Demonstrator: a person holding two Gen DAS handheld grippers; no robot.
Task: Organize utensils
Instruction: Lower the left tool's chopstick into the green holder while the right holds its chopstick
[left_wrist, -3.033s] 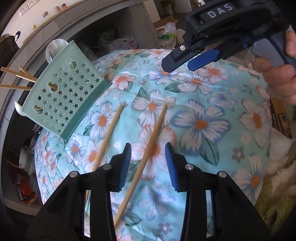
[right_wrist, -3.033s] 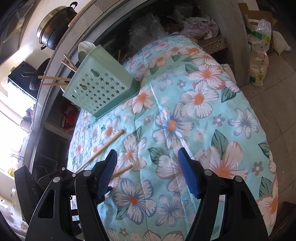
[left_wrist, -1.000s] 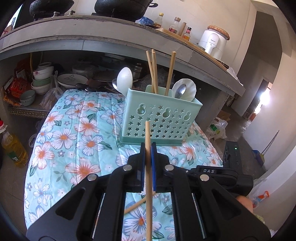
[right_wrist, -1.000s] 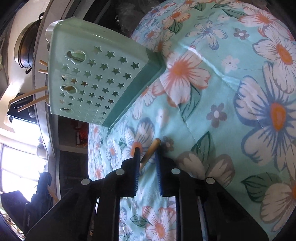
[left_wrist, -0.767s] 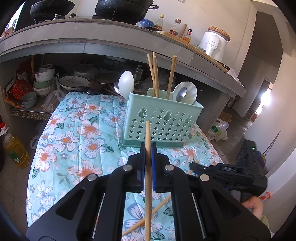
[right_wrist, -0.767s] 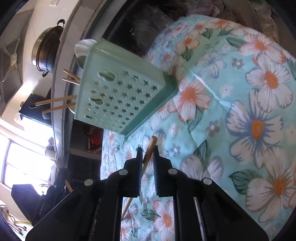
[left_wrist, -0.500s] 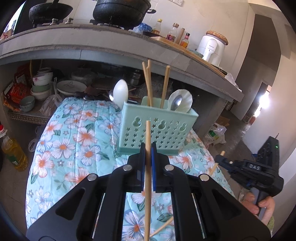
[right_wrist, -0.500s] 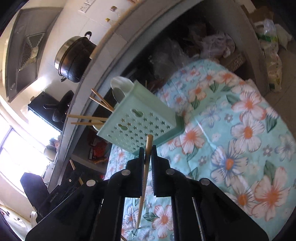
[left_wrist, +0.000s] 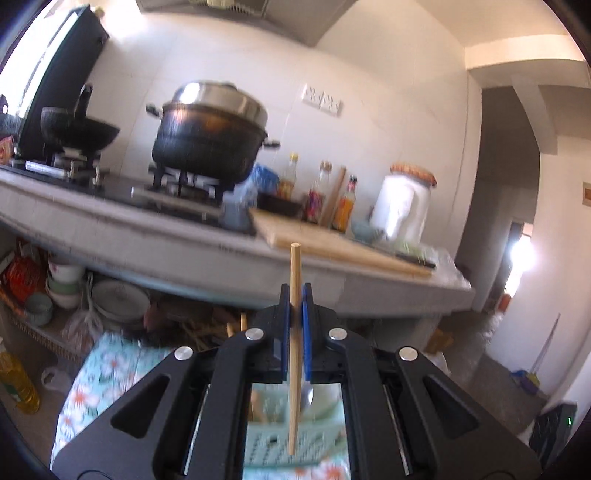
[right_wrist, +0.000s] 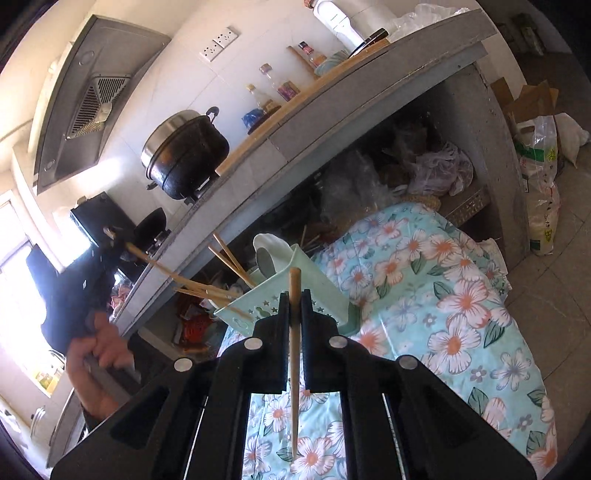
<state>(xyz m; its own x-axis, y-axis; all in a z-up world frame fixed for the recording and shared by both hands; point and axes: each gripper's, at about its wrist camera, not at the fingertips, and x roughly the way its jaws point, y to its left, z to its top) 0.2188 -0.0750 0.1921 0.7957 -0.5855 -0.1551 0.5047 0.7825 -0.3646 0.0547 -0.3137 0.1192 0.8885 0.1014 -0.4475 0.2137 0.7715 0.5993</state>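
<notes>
My left gripper (left_wrist: 294, 295) is shut on a wooden chopstick (left_wrist: 293, 387) that stands upright between its blue pads. Below it, through the gap in the gripper, shows the mint-green star-punched caddy (left_wrist: 269, 446). My right gripper (right_wrist: 294, 299) is shut on a second chopstick (right_wrist: 294, 387), held above the floral cloth (right_wrist: 424, 295). The caddy (right_wrist: 321, 288) stands just beyond it, holding several chopsticks (right_wrist: 229, 262) and a white spoon (right_wrist: 267, 247). In the right wrist view a hand (right_wrist: 99, 350) holds the left gripper (right_wrist: 118, 240) at the left, its chopstick (right_wrist: 159, 266) slanting toward the caddy.
A grey counter (left_wrist: 110, 229) runs behind the table with a large black pot (left_wrist: 210, 136), a wok (left_wrist: 79, 129), bottles and a cutting board. Bowls (left_wrist: 62, 280) sit on the shelf underneath. An oil bottle (left_wrist: 14, 384) and sacks (right_wrist: 539, 177) stand on the floor.
The right gripper closed on the chopstick lying on the cloth and lifted it. Both grippers rose with their chopsticks. The left view tipped up from the caddy toward the counter.
</notes>
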